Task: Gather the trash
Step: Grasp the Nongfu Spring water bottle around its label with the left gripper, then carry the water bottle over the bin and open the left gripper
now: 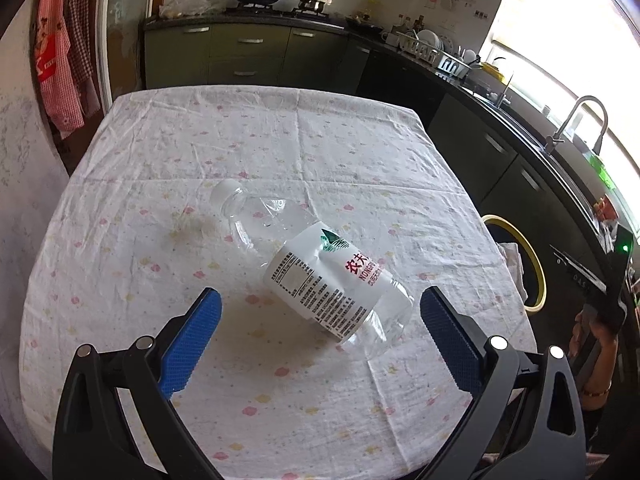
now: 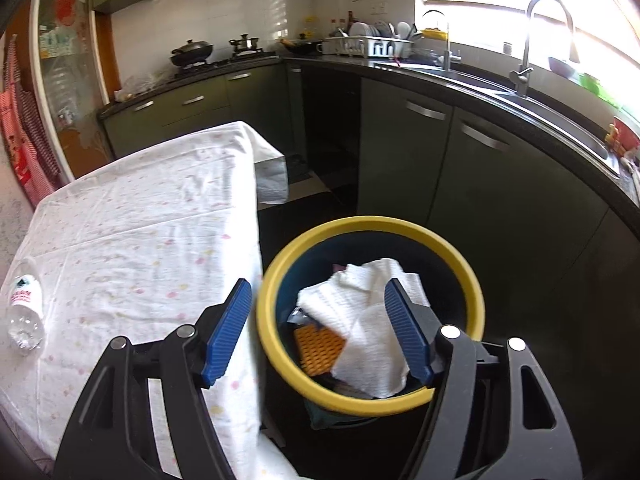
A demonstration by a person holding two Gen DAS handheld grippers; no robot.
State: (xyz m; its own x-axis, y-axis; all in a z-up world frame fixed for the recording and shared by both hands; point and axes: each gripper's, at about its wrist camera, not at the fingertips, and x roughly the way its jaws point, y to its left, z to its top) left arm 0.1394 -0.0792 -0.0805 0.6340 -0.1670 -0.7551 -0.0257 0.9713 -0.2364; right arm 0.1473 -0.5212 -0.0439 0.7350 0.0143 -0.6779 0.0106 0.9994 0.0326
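An empty clear plastic bottle [image 1: 316,264] with a white label lies on its side on the table's flowered cloth [image 1: 200,152]. My left gripper [image 1: 320,312] is open above the table, its blue pads on either side of the bottle's base end, not touching it. My right gripper [image 2: 318,300] is open and empty over the yellow-rimmed bin [image 2: 280,268] beside the table. A white paper towel [image 2: 360,320] and an orange piece [image 2: 318,348] lie in the bin. The bottle also shows at the left edge of the right wrist view [image 2: 24,308].
The bin's rim [image 1: 524,256] shows past the table's right edge in the left wrist view. Dark kitchen cabinets [image 2: 440,152] and a counter with a sink and tap [image 2: 532,40] run behind and to the right. Red checked cloths [image 1: 64,60] hang at the left wall.
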